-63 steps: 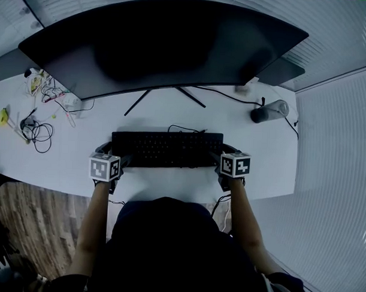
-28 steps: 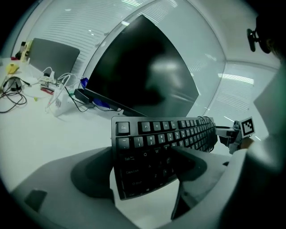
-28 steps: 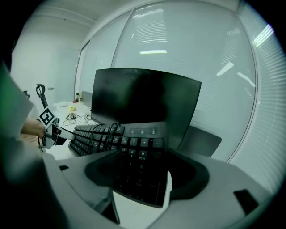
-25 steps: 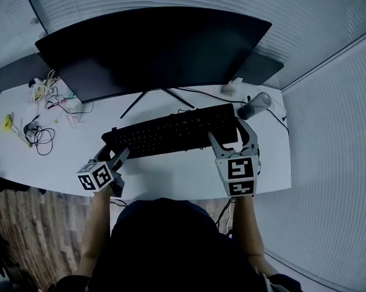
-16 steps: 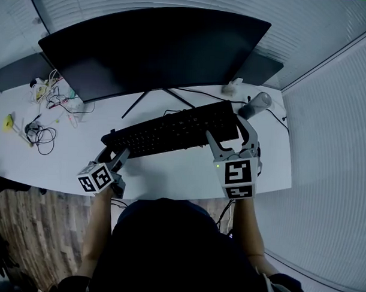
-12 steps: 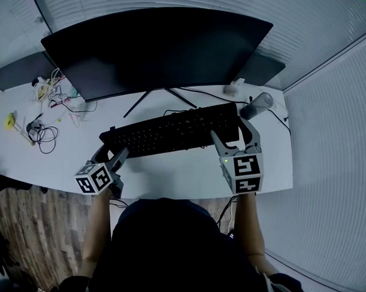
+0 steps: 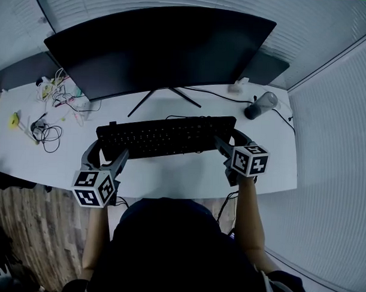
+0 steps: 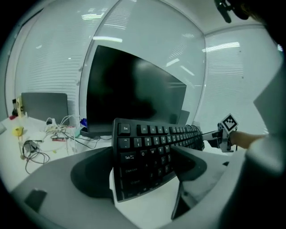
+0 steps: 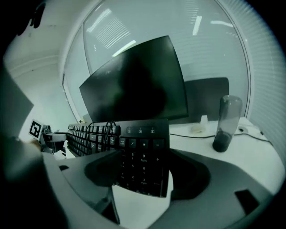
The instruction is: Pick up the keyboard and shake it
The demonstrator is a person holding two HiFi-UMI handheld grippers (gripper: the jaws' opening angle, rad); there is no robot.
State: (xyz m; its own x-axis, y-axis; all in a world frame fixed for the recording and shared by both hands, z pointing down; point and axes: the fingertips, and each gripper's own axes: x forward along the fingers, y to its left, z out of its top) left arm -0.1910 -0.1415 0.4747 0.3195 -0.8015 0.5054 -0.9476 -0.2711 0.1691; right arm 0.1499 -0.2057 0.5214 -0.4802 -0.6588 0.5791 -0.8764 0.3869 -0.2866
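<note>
A black keyboard (image 7: 165,137) is held up off the white desk (image 7: 170,172), lying roughly level from left to right in front of the monitor. My left gripper (image 7: 105,150) is shut on the keyboard's left end, its jaws clamping the Esc and Tab corner (image 8: 134,152). At the other end my right gripper (image 7: 233,142) is shut on the number pad (image 9: 140,156). In the left gripper view the right gripper's marker cube (image 8: 229,121) shows at the far end. The keyboard's cable (image 9: 89,132) loops over the keys.
A big curved black monitor (image 7: 156,45) on a V-shaped stand fills the back of the desk. A dark cylinder (image 7: 259,106) and a small white object (image 7: 238,87) stand at the back right. Tangled cables (image 7: 42,131) lie at the left. A wall runs close on the right.
The keyboard swung from slanted, right end farther away, to nearly level. The right gripper came back toward me and the left gripper shifted outward, both still gripping.
</note>
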